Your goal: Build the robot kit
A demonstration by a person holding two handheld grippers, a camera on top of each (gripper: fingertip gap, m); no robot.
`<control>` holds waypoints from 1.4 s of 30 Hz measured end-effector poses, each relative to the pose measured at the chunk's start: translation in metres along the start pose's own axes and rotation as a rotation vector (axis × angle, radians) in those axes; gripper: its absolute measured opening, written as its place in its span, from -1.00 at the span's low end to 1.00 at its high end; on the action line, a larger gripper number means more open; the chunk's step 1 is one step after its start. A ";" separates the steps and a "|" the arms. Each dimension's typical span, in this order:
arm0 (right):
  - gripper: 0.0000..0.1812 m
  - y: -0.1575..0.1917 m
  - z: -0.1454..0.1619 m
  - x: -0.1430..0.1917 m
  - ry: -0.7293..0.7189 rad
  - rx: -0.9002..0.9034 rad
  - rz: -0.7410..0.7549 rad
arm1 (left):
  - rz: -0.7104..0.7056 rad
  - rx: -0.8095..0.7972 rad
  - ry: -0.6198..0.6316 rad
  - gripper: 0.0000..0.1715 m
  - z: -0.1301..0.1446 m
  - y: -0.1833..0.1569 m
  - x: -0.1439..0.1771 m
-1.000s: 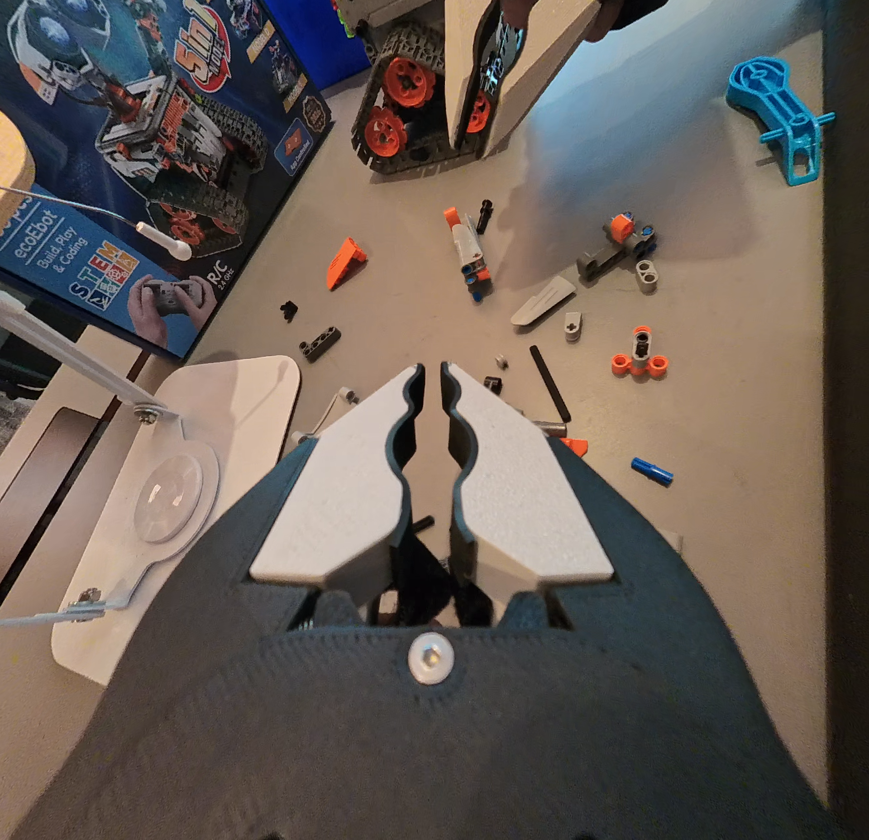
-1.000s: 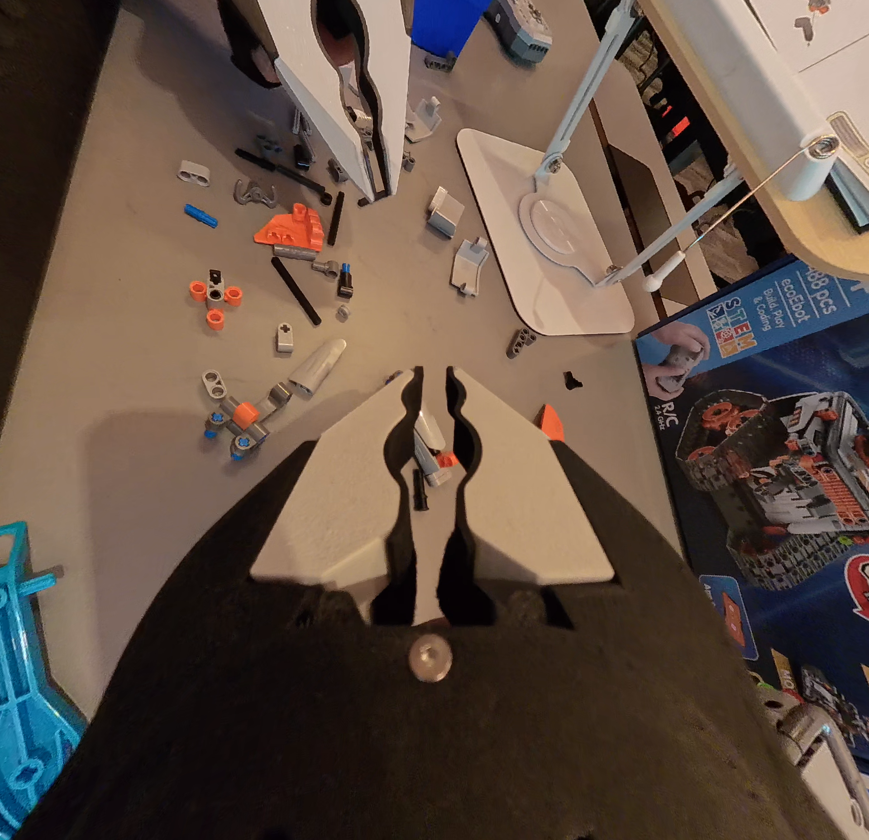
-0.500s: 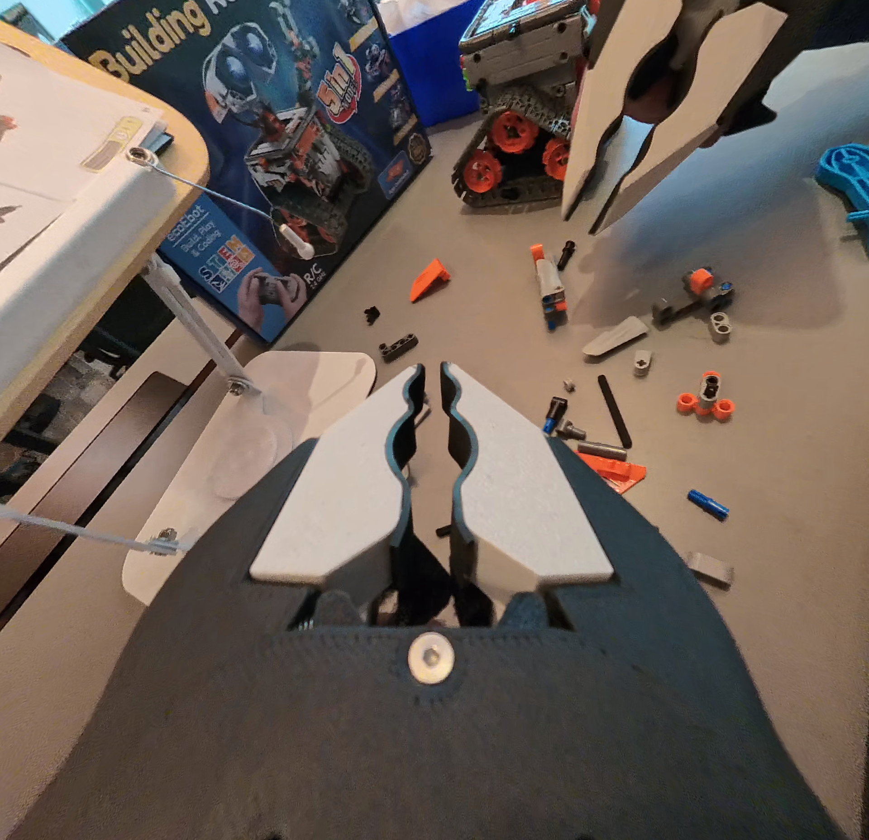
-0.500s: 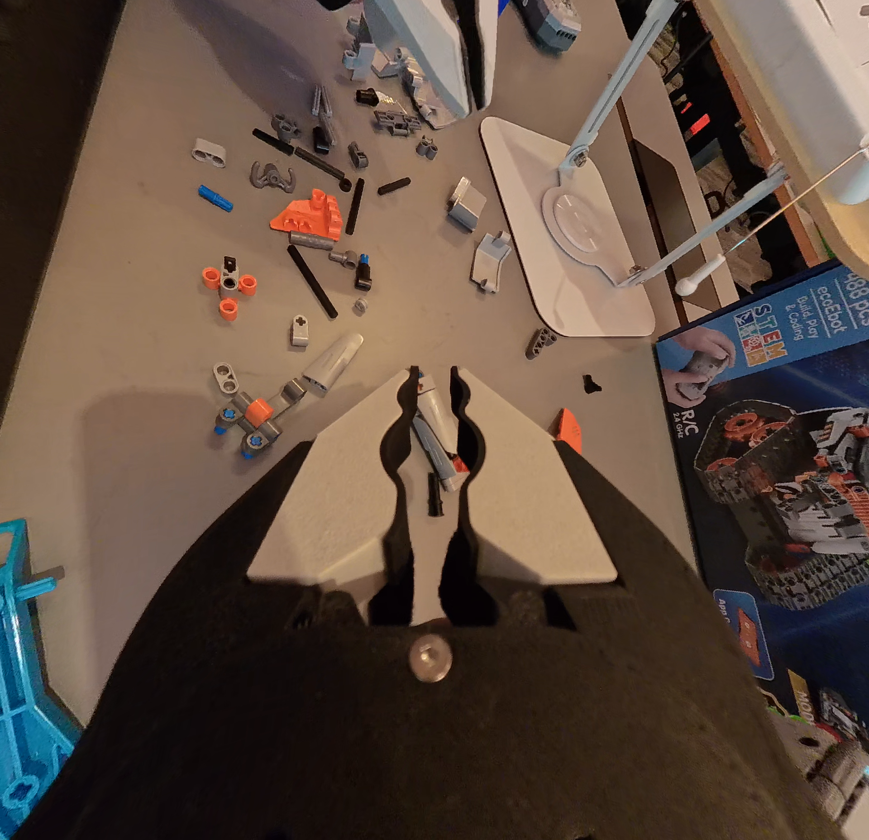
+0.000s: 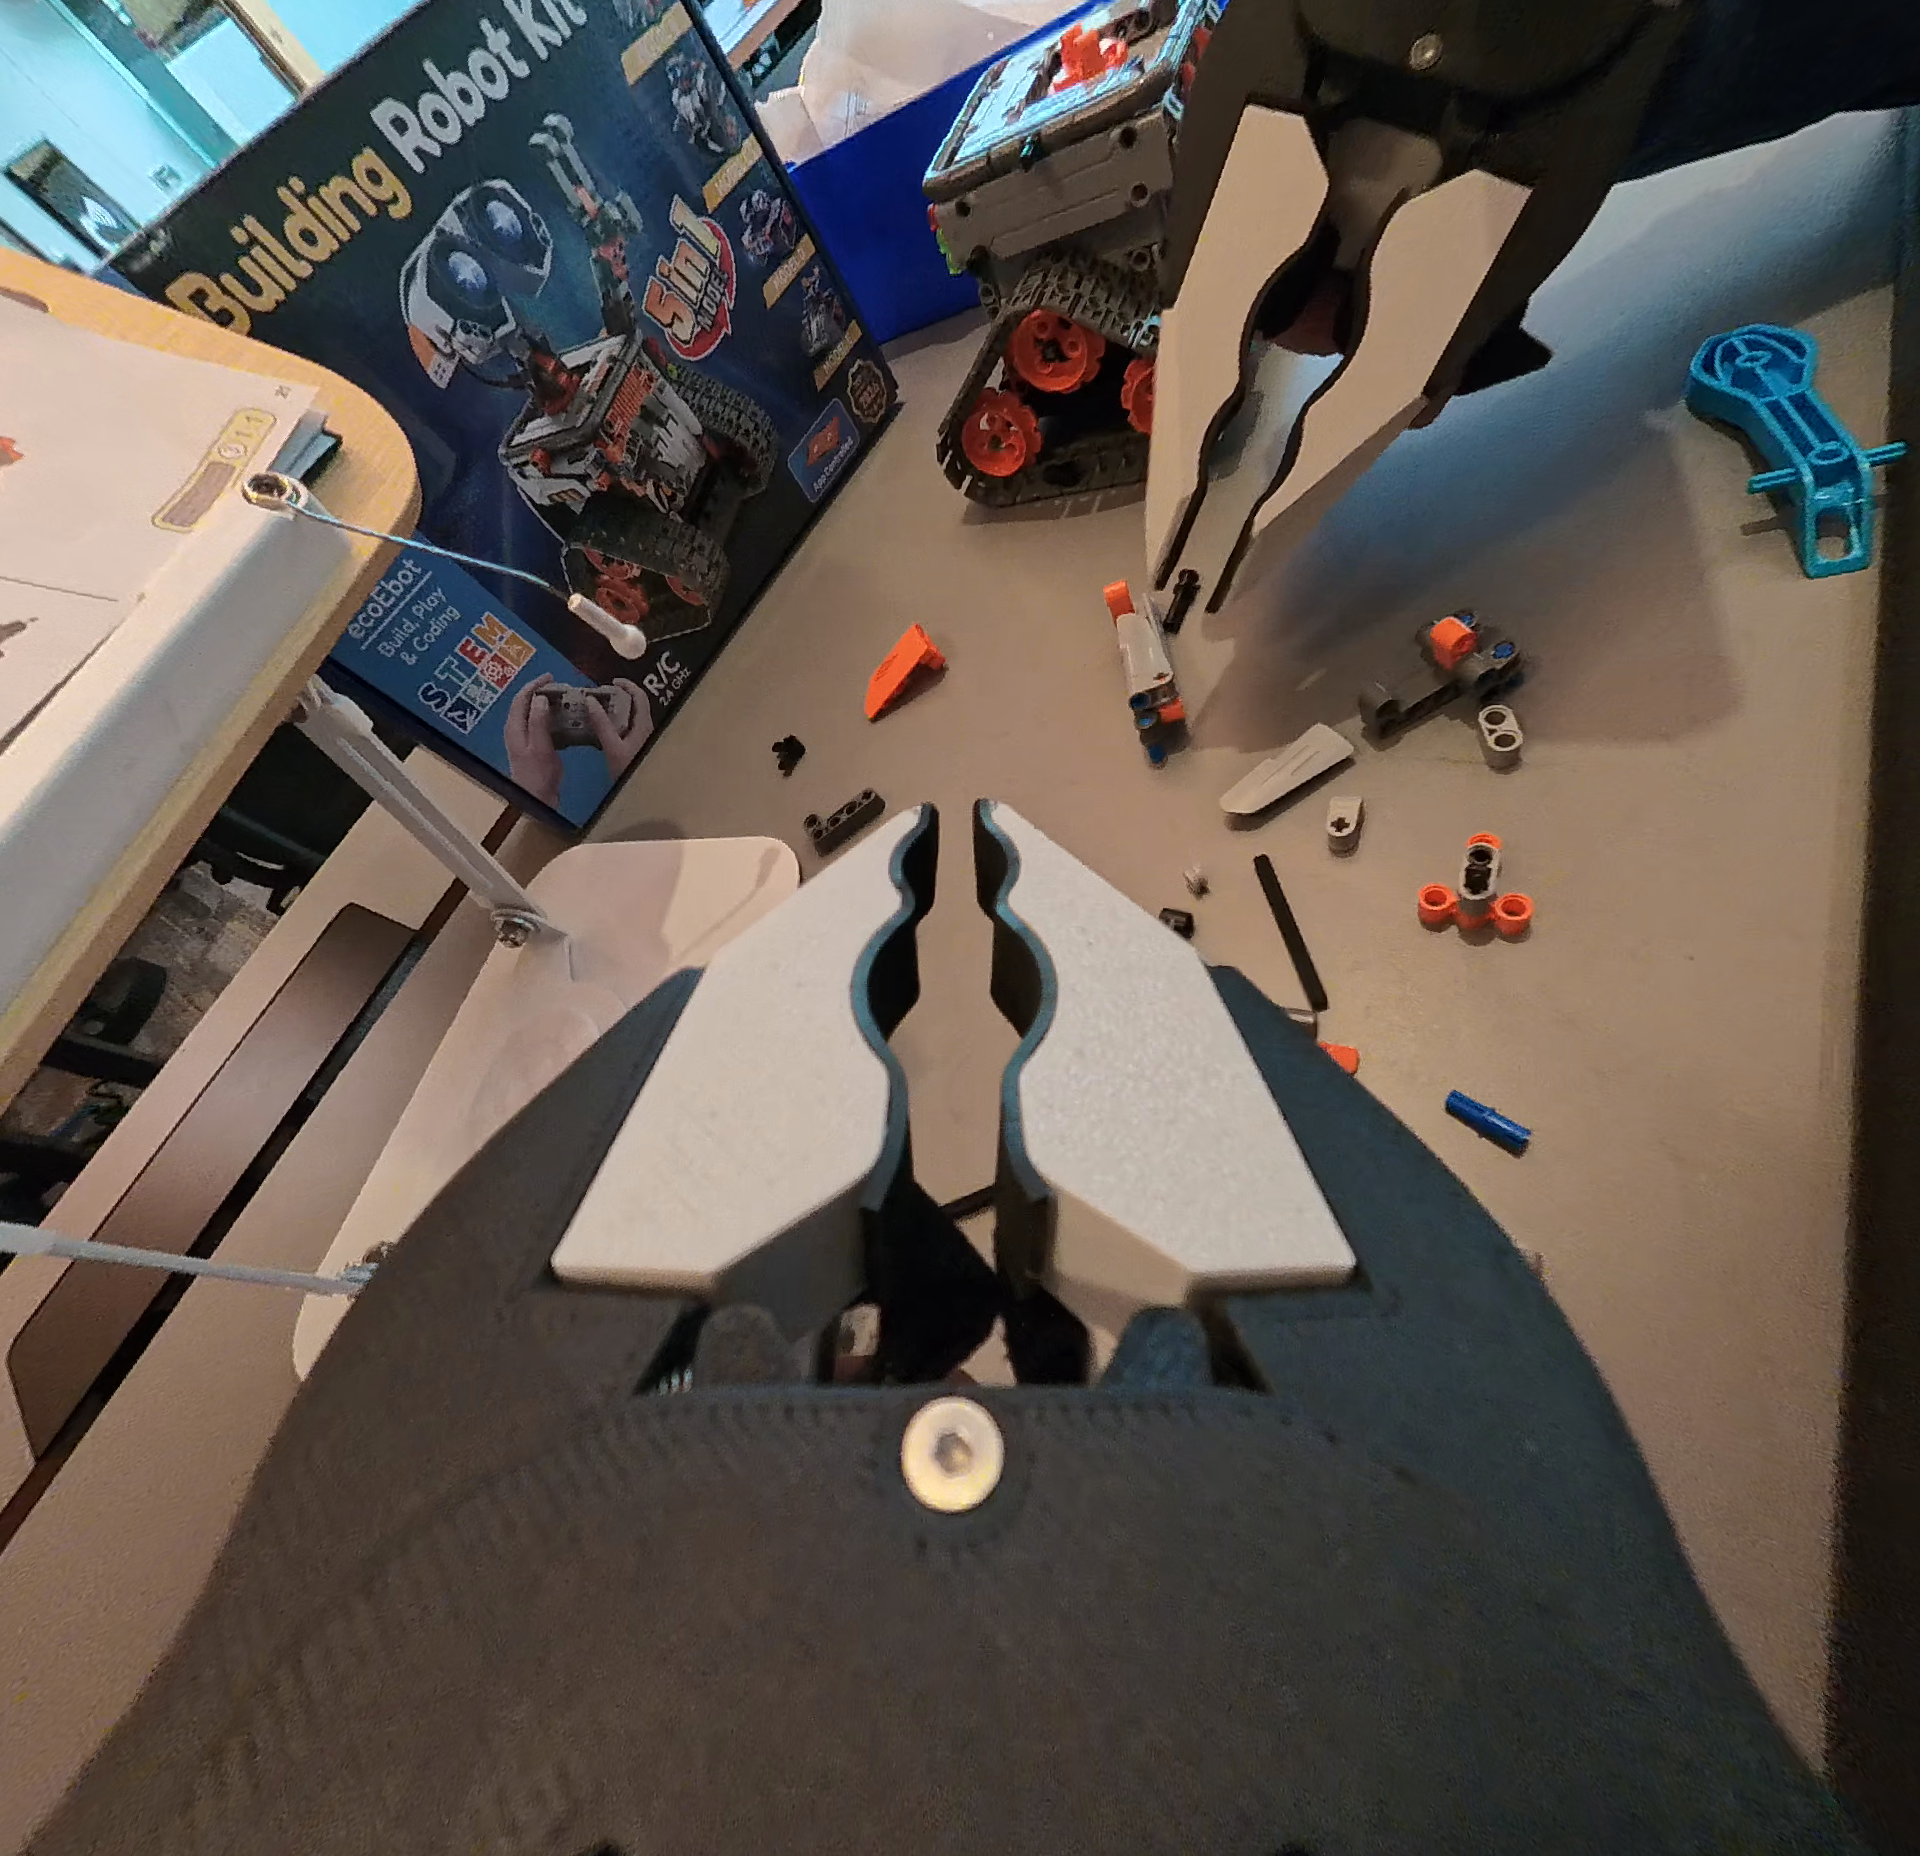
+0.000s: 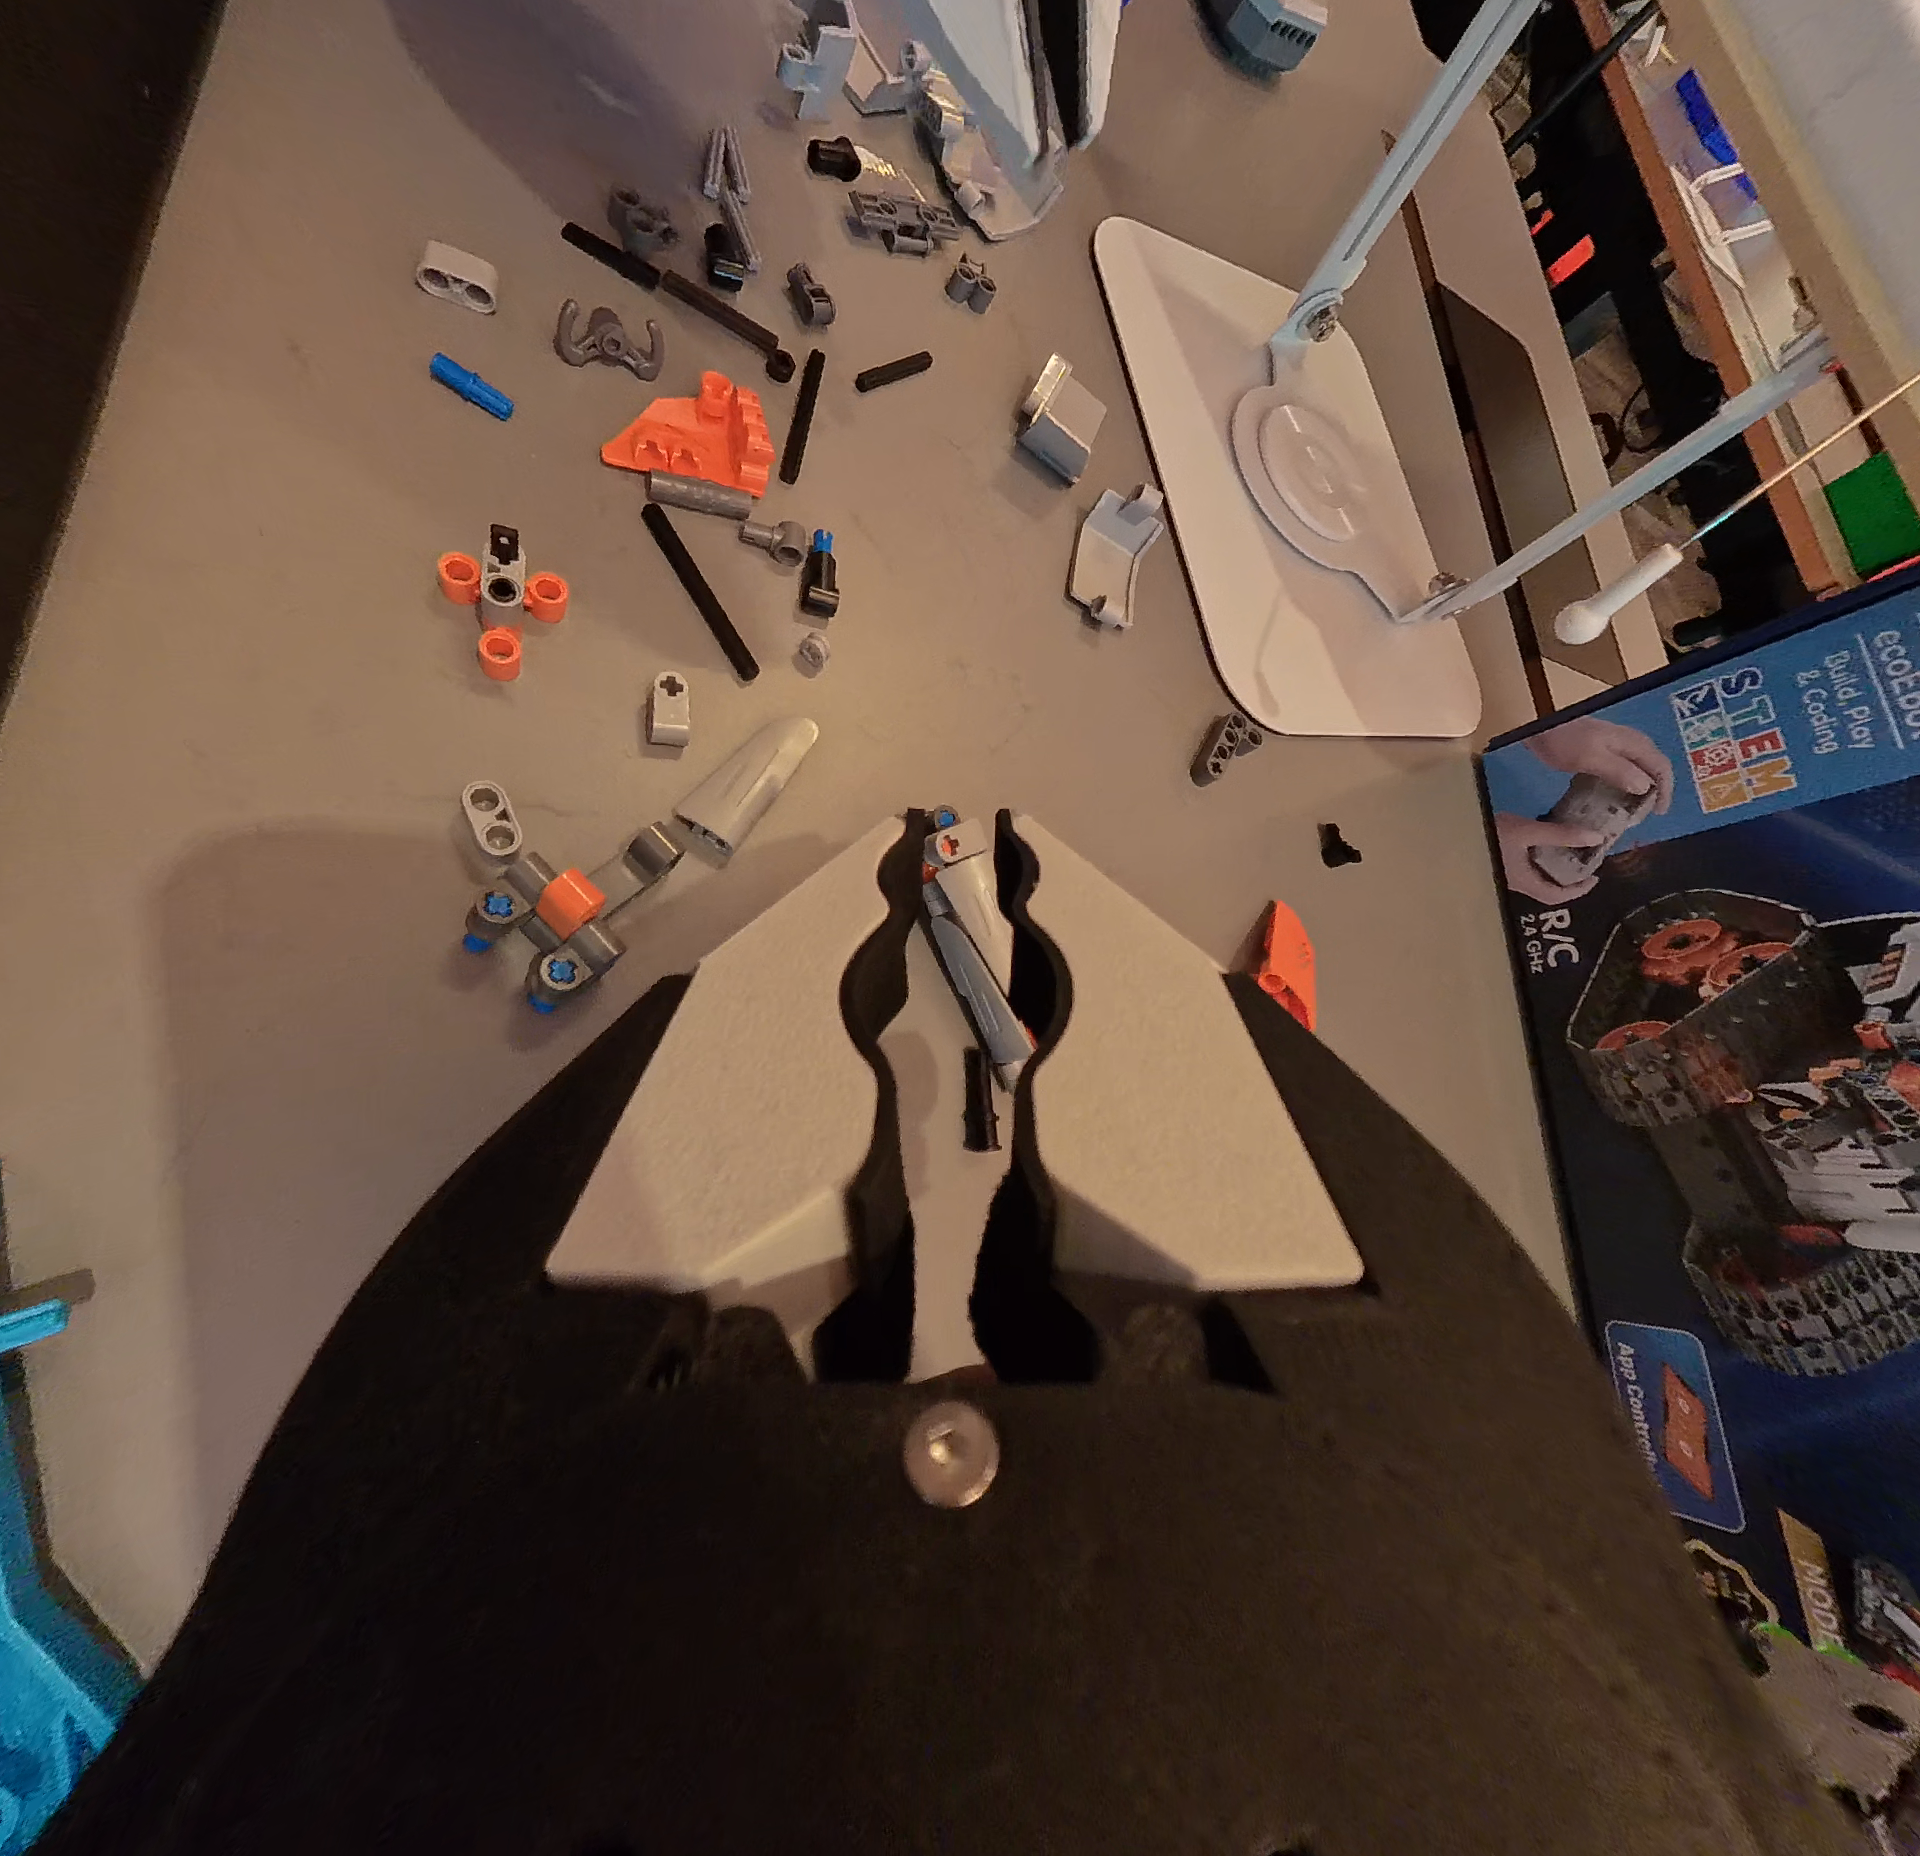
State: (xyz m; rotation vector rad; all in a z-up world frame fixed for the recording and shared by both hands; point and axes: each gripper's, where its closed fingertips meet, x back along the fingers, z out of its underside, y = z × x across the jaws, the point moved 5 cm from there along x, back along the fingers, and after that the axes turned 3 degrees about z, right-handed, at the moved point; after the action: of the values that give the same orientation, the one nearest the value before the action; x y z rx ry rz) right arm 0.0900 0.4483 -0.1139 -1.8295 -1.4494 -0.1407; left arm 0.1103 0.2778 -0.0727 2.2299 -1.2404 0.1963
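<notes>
My right gripper (image 6: pixel 954 819) is open and low over the table. Its fingers straddle a slim grey and white piece with orange ends (image 6: pixel 966 923) that lies flat, with a short black pin (image 6: pixel 977 1100) beside it. The left wrist view shows the same gripper (image 5: pixel 1190 591) with its tips just above that piece (image 5: pixel 1143 663). My left gripper (image 5: pixel 956 814) hangs above the table near the white stand base. Its jaws are almost together with only a slim gap, and nothing is between them. It also shows at the top of the right wrist view (image 6: pixel 1039 144).
Several loose grey, black and orange parts lie scattered on the grey table (image 5: pixel 1662 975). A tracked robot model (image 5: pixel 1049 352), a kit box (image 5: pixel 582 404) and a blue bin (image 5: pixel 883 196) stand at the back. A blue plastic tool (image 5: pixel 1787 435) lies at the right edge. A white stand base (image 6: pixel 1278 476) lies nearby. One gripper's finger ends stand about 12 cm off the other's. The tracked robot model (image 5: pixel 1049 352) lies some 15 cm from my right tips, 25 cm from my left tips.
The left gripper has tilted up and drawn back, so more of the box shows. The right gripper has come down closer around the grey and white piece, its jaws slightly wider.
</notes>
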 end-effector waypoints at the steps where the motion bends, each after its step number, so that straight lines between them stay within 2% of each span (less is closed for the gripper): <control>1: -0.88 -0.001 0.001 0.000 0.002 -0.002 0.003 | 0.001 -0.007 -0.004 -0.95 -0.002 -0.001 0.001; 6: -0.88 -0.004 0.002 -0.001 0.007 0.000 0.021 | -0.058 -0.047 -0.033 -0.94 -0.015 0.000 0.011; 10: -0.88 -0.004 0.002 -0.001 0.005 -0.005 0.025 | -0.125 -0.050 -0.071 -0.92 -0.034 0.005 0.036; 14: -0.88 0.000 0.001 -0.004 0.003 0.001 0.005 | -0.219 -0.075 -0.048 -0.96 -0.056 0.013 0.092; 16: -0.88 0.002 -0.001 -0.004 -0.009 0.000 -0.006 | -0.348 -0.080 0.029 -0.98 -0.053 0.031 0.135; 17: -0.88 0.004 -0.002 -0.004 -0.016 -0.002 -0.012 | -0.400 -0.061 0.108 -0.98 -0.043 0.042 0.157; 20: -0.88 0.007 -0.004 -0.004 -0.026 -0.003 -0.030 | -0.532 0.075 0.348 -0.94 0.014 0.076 0.214; 23: -0.88 0.011 -0.006 -0.002 -0.041 -0.006 -0.048 | -0.553 0.278 0.530 -0.86 0.085 0.093 0.248; 24: -0.88 0.012 -0.006 -0.002 -0.045 -0.007 -0.054 | -0.558 0.304 0.584 -0.87 0.105 0.095 0.254; 26: -0.88 0.014 -0.007 -0.003 -0.049 -0.010 -0.064 | -0.481 0.434 0.674 -0.80 0.141 0.090 0.256; 30: -0.88 0.015 -0.007 -0.003 -0.052 -0.017 -0.077 | -0.423 0.514 0.878 -0.82 0.194 0.088 0.256; 31: -0.88 0.015 -0.006 -0.002 -0.052 -0.019 -0.079 | -0.424 0.503 0.938 -0.84 0.205 0.089 0.258; 34: -0.88 0.016 -0.005 -0.001 -0.053 -0.023 -0.082 | -0.369 0.534 1.003 -0.84 0.224 0.087 0.258; 39: -0.88 0.016 -0.003 -0.001 -0.055 -0.038 -0.095 | -0.261 0.576 0.963 -0.82 0.231 0.083 0.250; 42: -0.88 0.016 -0.002 -0.002 -0.052 -0.041 -0.096 | -0.249 0.579 1.016 -0.81 0.238 0.083 0.250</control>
State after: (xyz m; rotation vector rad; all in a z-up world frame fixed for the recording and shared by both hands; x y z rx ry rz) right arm 0.1038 0.4452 -0.1216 -1.8087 -1.5820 -0.1720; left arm 0.1479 -0.0698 -0.1377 2.1545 -0.3523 1.5125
